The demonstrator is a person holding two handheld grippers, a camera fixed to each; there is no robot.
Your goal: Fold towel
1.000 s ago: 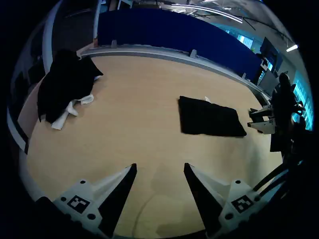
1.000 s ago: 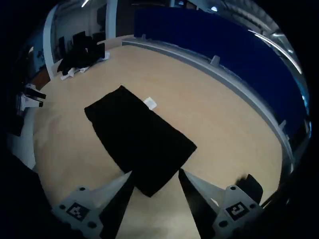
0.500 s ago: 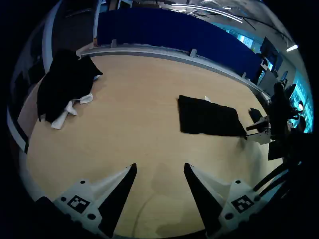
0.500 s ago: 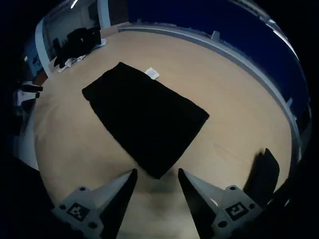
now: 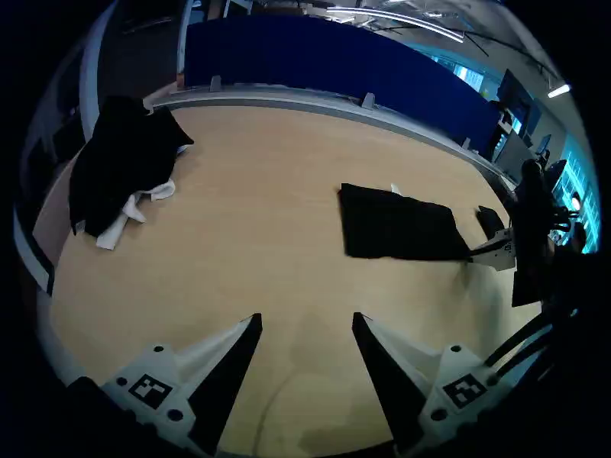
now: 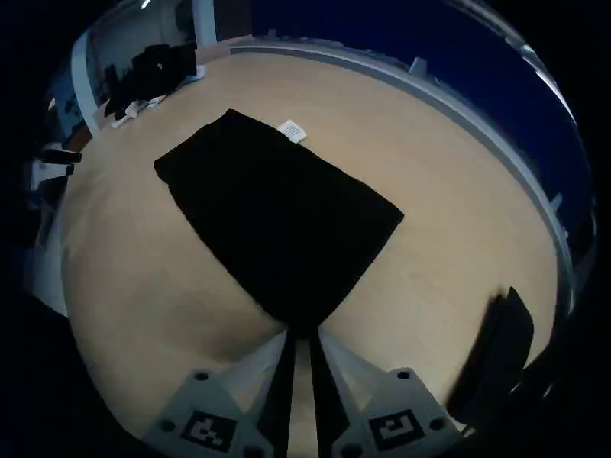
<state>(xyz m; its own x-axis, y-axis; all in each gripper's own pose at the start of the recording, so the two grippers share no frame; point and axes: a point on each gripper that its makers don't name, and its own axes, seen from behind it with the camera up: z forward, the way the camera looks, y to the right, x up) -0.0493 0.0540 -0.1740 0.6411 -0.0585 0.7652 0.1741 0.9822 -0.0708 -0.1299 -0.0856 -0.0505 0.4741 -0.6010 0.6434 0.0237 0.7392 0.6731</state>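
Pinches the near corner of the black towel, flat on the wooden table, between the right gripper fingers, left gripper spread wide, well apart from it.

1 blk towel, 1 cloth pile, 1 table, 1 blue partition

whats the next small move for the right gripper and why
Probably lift the pinched corner slightly, then carry it toward the small white tag: the right gripper fingers look closed on the near corner of the flat black cloth towel.
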